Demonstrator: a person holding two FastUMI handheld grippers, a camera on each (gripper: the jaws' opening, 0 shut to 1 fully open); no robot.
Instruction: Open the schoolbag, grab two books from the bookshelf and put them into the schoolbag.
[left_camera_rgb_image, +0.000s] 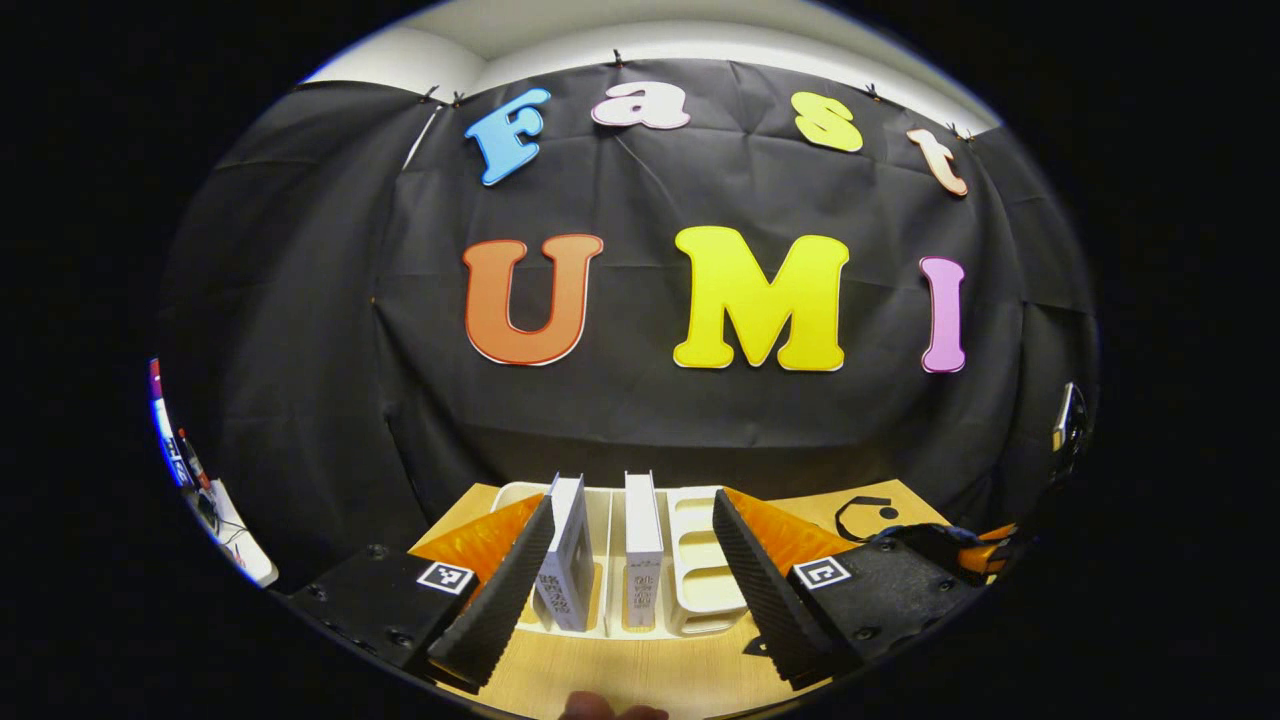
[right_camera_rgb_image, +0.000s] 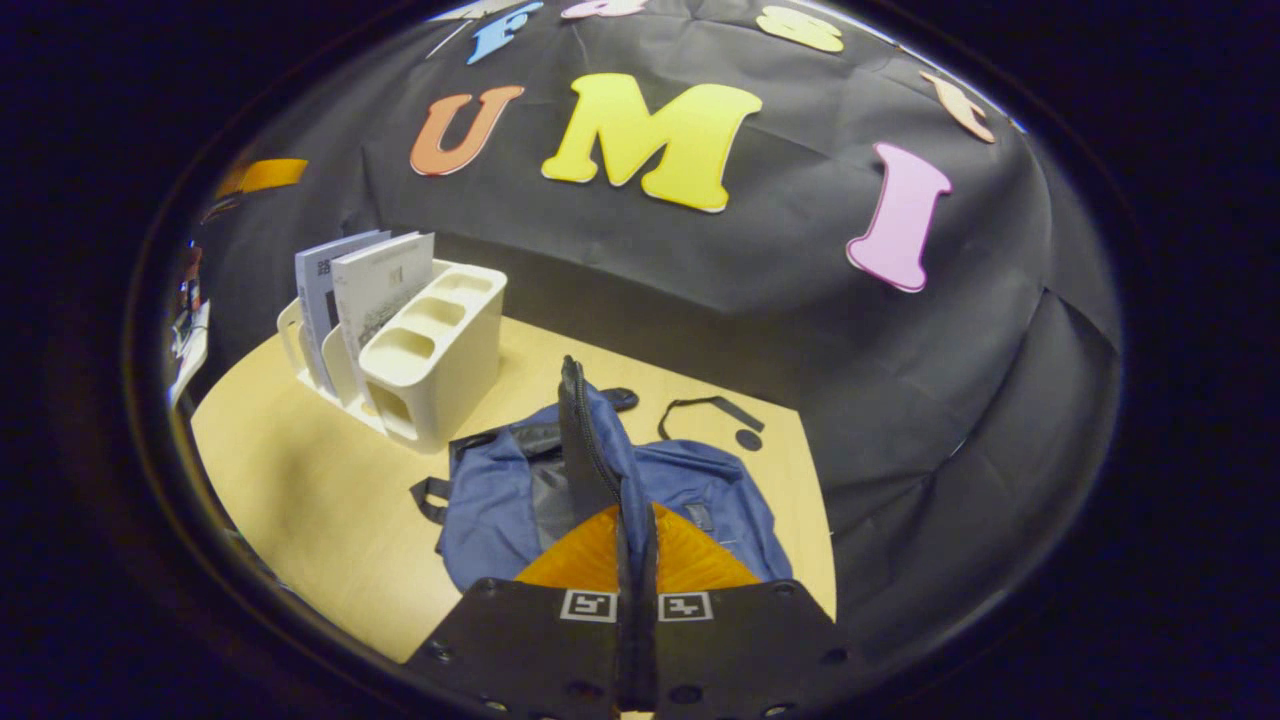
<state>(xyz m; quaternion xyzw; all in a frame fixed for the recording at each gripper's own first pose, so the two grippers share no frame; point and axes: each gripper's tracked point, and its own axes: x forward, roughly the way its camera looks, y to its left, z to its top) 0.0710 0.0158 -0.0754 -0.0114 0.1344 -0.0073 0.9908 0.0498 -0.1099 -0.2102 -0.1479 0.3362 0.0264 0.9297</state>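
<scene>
Left gripper (left_camera_rgb_image: 632, 560): held spread before the bookshelf (left_camera_rgb_image: 700, 560); two books (left_camera_rgb_image: 642, 545) framed upright
Right gripper (right_camera_rgb_image: 634, 545): pinched on the schoolbag (right_camera_rgb_image: 690, 490) flap (raised edge)

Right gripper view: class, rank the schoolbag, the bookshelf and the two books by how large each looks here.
1. Schoolbag, nearest the camera, so its lead is partly nearness.
2. Bookshelf.
3. Front book.
4. Rear book, mostly hidden behind the front one, so the books' order is unsure.
</scene>
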